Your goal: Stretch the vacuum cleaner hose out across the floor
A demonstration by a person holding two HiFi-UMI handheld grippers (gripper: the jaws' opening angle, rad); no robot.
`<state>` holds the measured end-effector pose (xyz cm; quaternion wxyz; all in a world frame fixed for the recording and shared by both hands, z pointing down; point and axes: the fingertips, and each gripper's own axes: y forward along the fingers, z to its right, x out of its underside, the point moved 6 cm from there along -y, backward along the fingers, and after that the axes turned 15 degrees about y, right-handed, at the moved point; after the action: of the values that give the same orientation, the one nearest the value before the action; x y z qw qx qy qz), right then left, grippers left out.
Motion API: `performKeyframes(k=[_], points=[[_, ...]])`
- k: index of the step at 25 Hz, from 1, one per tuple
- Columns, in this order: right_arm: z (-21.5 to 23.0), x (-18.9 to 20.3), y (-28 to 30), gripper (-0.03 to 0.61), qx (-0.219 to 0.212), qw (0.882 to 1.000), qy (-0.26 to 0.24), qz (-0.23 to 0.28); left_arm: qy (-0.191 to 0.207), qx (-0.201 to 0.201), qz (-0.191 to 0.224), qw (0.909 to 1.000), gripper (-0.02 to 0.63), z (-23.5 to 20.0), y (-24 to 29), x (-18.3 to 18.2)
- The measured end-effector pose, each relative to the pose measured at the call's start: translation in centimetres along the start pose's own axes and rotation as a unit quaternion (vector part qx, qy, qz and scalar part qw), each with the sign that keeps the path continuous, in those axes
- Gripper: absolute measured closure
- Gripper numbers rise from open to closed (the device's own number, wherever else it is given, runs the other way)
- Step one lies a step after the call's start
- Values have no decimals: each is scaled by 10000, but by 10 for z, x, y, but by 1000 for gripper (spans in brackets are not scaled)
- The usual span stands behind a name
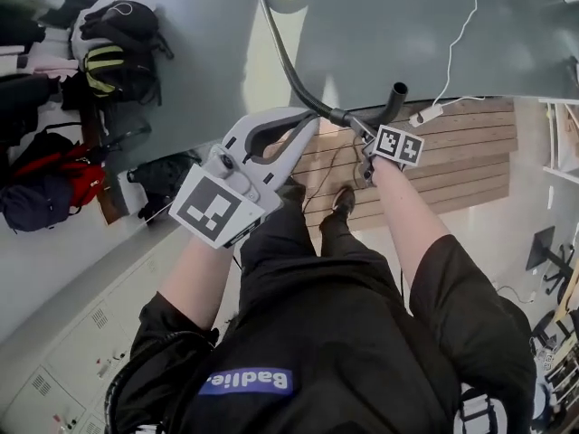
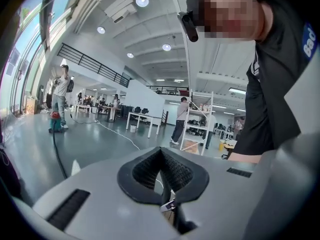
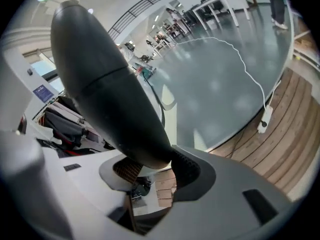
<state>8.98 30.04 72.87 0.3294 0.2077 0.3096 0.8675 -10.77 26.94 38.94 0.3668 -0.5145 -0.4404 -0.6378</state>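
Vacuum hose (image 1: 280, 52): light, bendy, probably ribbed; trails ahead of my right claw (image 3: 155, 169), clenched on its stiff end pipe (image 3: 110, 84), the best handhold. My left claw (image 2: 161, 156): closed, empty.

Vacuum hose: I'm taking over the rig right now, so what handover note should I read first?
Grippers: left gripper shut and empty, close to the hose; right gripper shut on the hose's black end tube.
Things: the hose runs from that tube over the grey floor toward what looks like the vacuum body, far off.
Done: end in hand; the hose curves near it.
Left: probably draw the end further away until the hose lies straight, then set it down.
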Motion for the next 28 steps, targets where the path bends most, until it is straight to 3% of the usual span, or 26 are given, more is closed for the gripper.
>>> performKeyframes(k=[8,16,23,28], points=[[101,21,74,403,315,9947,932,-289,-385,-198,-399,9983,618,-4,22,49],[170,42,152,403,892,9863,1145,-785,-488,-221,-602,9967,618,-31,36,97],[224,41,205,403,1298,9798,1058,-1096,-751,-107,-1130,9907,618,-55,30,173],[235,29,225,403,1437,9780,1083,-1051,-799,-28,-1057,9912,618,-65,20,182]])
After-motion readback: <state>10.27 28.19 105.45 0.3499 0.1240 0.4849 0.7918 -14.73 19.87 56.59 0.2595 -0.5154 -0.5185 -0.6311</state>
